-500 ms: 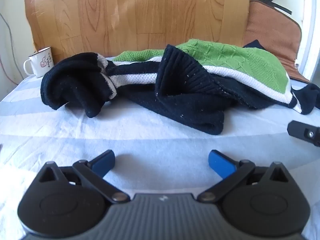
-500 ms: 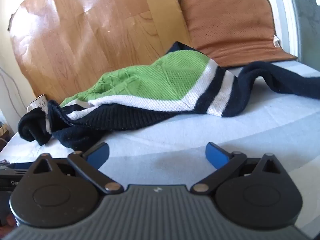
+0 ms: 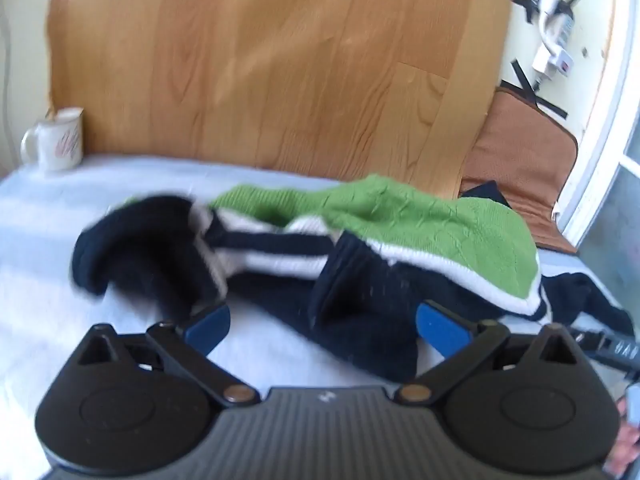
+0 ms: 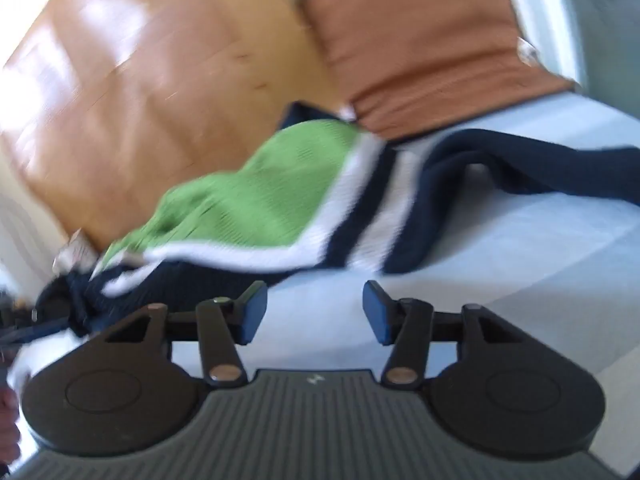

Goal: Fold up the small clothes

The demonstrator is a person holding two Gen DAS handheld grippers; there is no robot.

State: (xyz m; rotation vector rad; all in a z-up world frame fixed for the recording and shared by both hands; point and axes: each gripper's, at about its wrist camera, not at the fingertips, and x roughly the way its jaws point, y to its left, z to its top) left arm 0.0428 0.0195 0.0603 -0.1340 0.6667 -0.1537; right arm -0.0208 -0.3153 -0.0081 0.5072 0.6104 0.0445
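Lying crumpled: navy, white and green knitted sweater (image 3: 360, 248) on the pale blue sheet-covered bed (image 3: 48, 240), before a wood-grain board (image 3: 260, 60)
Left gripper (image 3: 324, 326): jaws spread wide, a navy fold of the sweater between the blue pads, not pinched
Right gripper (image 4: 314, 312): jaws partly apart (just been closing), nothing between, just short of the sweater's hem
Far left: white enamel mug (image 3: 56, 140)
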